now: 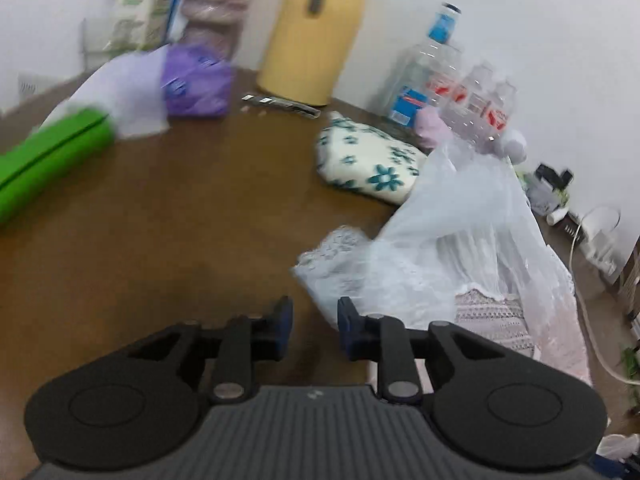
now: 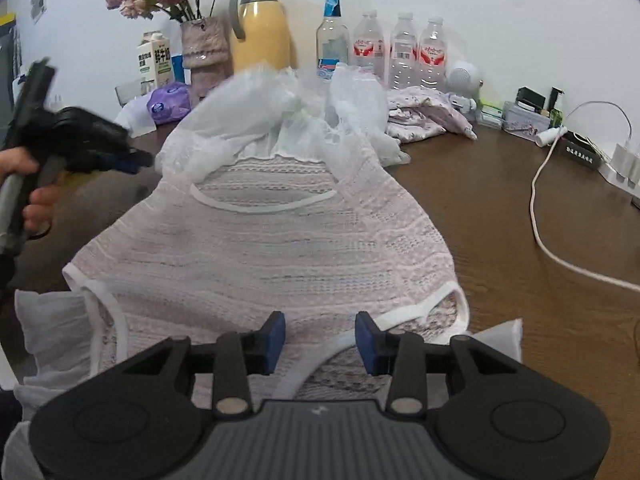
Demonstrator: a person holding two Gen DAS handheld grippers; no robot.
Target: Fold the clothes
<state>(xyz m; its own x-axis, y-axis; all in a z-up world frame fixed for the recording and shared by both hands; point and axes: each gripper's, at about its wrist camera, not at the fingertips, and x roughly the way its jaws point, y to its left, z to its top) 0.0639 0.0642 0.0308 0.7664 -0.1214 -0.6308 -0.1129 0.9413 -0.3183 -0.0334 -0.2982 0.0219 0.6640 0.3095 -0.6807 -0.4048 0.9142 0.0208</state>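
Right wrist view: we see a pale pink knitted garment [image 2: 264, 248] spread flat on the brown table [image 2: 500, 216], its sheer white sleeves [image 2: 256, 120] bunched at the far end.
Behind the garment: a yellow thermos jug [image 2: 260, 36], a vase of dried flowers [image 2: 204, 46], a milk carton [image 2: 154, 60], a glass bottle [image 2: 331, 36] and three water bottles [image 2: 400, 46] line the wall.
Right of the garment: a crumpled floral cloth [image 2: 428, 114] touches the sheer sleeves; farther right a white cable [image 2: 538, 216] curls over the wood toward a power strip [image 2: 618, 168].
Left of the garment: a purple packet [image 2: 168, 106] sits near the far corner.
Left wrist view: we also find a folded flower-print cloth [image 1: 368, 160] beyond the garment and a green roll [image 1: 48, 156], both blurred.
Open room: bare wood lies between the garment and the cable, and wide bare wood left of the garment.
Near edge: the garment's hem and white trim reach under our right tool.
Left gripper [image 2: 136, 162]: a hand [image 2: 32, 192] holds it just left of the garment's shoulder; jaws parted partway, nothing between them.
Right gripper [image 2: 320, 340]: jaws parted partway above the hem; pads press on no cloth.
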